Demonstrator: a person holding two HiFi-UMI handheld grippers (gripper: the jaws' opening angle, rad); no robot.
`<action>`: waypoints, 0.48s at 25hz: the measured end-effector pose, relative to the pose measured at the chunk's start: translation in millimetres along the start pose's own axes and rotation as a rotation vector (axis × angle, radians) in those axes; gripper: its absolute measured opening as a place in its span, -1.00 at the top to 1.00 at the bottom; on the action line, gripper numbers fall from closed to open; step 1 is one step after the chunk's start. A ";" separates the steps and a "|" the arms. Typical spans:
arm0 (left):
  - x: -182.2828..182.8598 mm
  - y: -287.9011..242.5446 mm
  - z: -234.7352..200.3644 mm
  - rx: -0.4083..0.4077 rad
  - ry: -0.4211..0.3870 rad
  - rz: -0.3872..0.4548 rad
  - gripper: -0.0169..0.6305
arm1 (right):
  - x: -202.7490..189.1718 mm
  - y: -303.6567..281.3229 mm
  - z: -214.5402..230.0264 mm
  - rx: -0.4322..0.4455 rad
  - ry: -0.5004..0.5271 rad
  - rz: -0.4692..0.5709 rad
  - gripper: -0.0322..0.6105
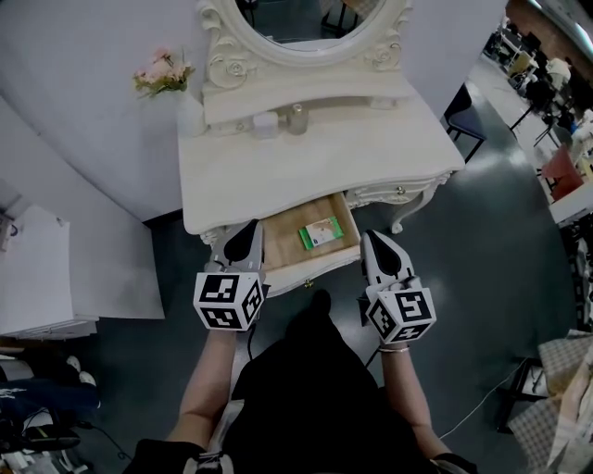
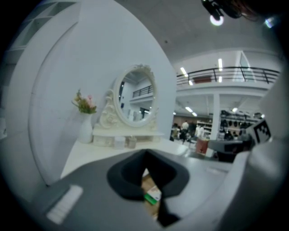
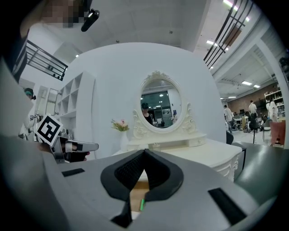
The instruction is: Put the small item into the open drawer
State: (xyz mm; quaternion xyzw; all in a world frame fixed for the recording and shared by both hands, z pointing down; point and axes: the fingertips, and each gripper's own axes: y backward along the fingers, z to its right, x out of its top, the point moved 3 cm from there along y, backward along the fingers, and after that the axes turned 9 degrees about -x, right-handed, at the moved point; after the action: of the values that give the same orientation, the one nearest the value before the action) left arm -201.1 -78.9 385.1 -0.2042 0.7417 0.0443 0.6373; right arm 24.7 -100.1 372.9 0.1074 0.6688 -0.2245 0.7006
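The small item, a green and white box (image 1: 321, 231), lies flat in the open wooden drawer (image 1: 281, 246) of the white dressing table (image 1: 306, 167). My left gripper (image 1: 244, 243) hovers at the drawer's left front corner, shut and holding nothing. My right gripper (image 1: 381, 254) hangs just right of the drawer, also shut and holding nothing. In the left gripper view the box (image 2: 152, 195) shows below the closed jaws of the left gripper (image 2: 145, 157). In the right gripper view only a green edge of the box (image 3: 142, 204) peeks below the right gripper (image 3: 144, 155).
A vase of flowers (image 1: 183, 100), a small jar (image 1: 266, 123) and a glass (image 1: 296, 118) stand at the table's back under the oval mirror (image 1: 306, 23). A white cabinet (image 1: 37, 268) stands to the left, a dark chair (image 1: 468, 120) to the right.
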 end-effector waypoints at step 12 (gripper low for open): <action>-3.9 5.6 -4.0 0.008 0.014 0.002 0.92 | 0.0 3.7 -4.2 -0.001 0.014 0.002 0.89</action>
State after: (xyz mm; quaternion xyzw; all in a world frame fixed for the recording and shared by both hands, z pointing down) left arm -206.4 -74.1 388.6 -0.2012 0.7465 0.0407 0.6329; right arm 22.7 -95.0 372.0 0.1092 0.6737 -0.2225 0.6962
